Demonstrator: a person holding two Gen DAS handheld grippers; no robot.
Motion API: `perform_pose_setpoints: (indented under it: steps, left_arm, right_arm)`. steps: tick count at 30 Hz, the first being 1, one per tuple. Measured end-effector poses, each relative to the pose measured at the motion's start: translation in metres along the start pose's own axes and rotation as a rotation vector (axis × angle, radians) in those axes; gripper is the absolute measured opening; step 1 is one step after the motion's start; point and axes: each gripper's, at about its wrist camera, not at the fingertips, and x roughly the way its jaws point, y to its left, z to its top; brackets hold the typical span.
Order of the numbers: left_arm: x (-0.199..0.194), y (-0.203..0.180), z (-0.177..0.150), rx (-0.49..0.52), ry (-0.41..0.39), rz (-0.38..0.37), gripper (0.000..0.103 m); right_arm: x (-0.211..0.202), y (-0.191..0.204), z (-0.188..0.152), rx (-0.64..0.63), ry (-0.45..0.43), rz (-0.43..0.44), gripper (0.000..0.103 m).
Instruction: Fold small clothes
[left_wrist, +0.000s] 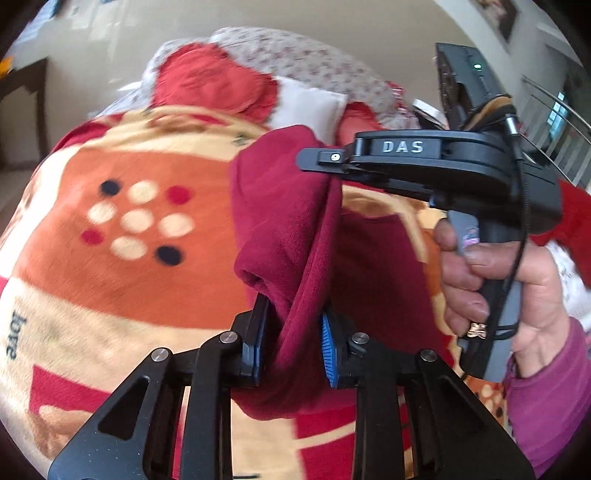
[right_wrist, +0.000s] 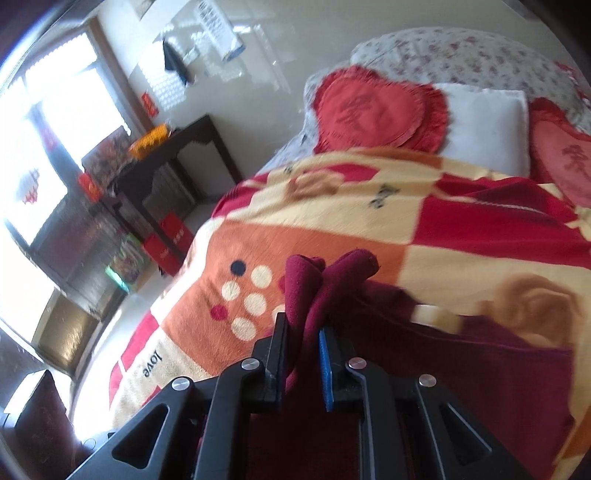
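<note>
Left gripper (left_wrist: 293, 343) pinching maroon garment (left_wrist: 288, 221), lifted over patterned blanket (left_wrist: 110, 221). Right gripper (right_wrist: 304, 354) clamped on same cloth. Far: heart cushions (right_wrist: 373, 110), white pillow (right_wrist: 487, 122). Dark table (right_wrist: 177, 162) far left.

A patterned blanket (right_wrist: 369, 229) covered the bed; red heart cushions (right_wrist: 373, 110) and a white pillow (right_wrist: 491, 122) lay far, a dark table (right_wrist: 177, 162) left

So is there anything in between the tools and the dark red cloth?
No, nothing is in between. The left tool is shut right on the dark red cloth, and the right tool pinches another bunch of it. Below the cloth, only the patterned blanket shows where it would be laid.
</note>
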Motion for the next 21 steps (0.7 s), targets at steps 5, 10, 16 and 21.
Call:
perform_pose_setpoints:
  steps: [5,10,16,21]
  left_arm:
    - [0.015,-0.053,0.007,0.086,0.02,-0.067,0.023]
    - [0.042,-0.103,-0.003,0.187,0.075,-0.095,0.023]
    - [0.089,-0.134,-0.026,0.249,0.165,-0.076,0.023]
    - [0.103,-0.152,-0.042,0.271,0.212,-0.083,0.04]
  right_arm:
    - [-0.052,-0.043,-0.01,0.055,-0.054,-0.031,0.013]
    - [-0.09,-0.102,-0.042,0.172,-0.087,-0.059,0.013]
    - [-0.094,-0.156,-0.086,0.301,-0.059,-0.123,0.013]
    - [-0.077,-0.177,-0.106,0.376,-0.034,-0.167,0.014]
